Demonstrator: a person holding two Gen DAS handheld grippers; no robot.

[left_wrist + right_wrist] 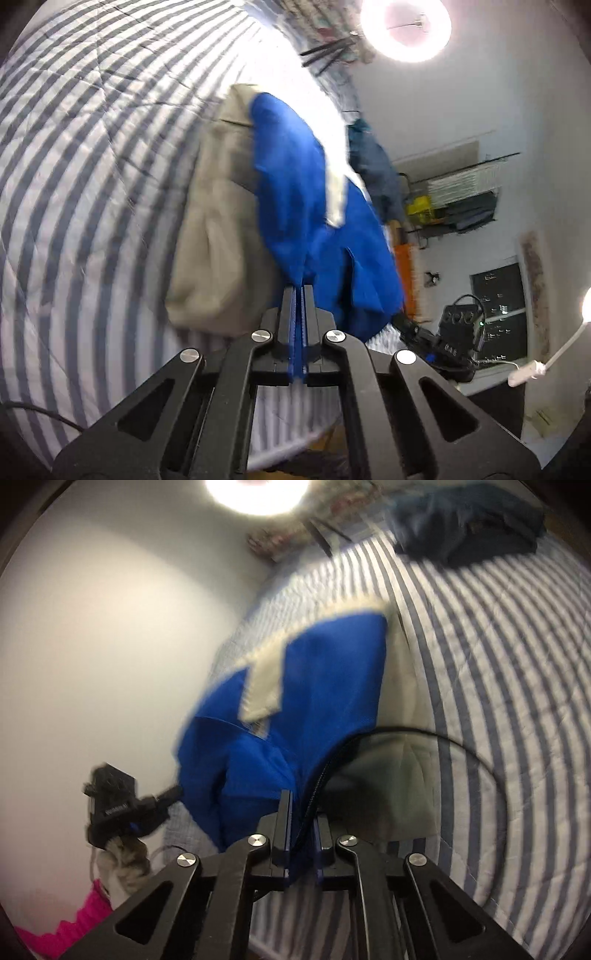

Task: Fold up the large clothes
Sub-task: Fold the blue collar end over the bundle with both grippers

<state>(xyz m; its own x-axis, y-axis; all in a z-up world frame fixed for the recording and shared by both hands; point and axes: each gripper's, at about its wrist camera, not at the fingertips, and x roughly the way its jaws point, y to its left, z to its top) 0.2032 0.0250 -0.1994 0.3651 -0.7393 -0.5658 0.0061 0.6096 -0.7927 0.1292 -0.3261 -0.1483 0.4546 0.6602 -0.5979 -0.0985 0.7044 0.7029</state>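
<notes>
Both grippers pinch the blue jacket [295, 206]: left gripper [299, 291] and right gripper [301, 805] are squeezed tight on its near edge. It lies on the striped bed [92, 147]. Lift evenly so it stays flat.

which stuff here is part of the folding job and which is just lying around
In the job:
- blue garment
- left tool, shut on it
- right tool, shut on it

Lying about:
- beige garment
- dark blue clothing
- striped bedcover
</notes>
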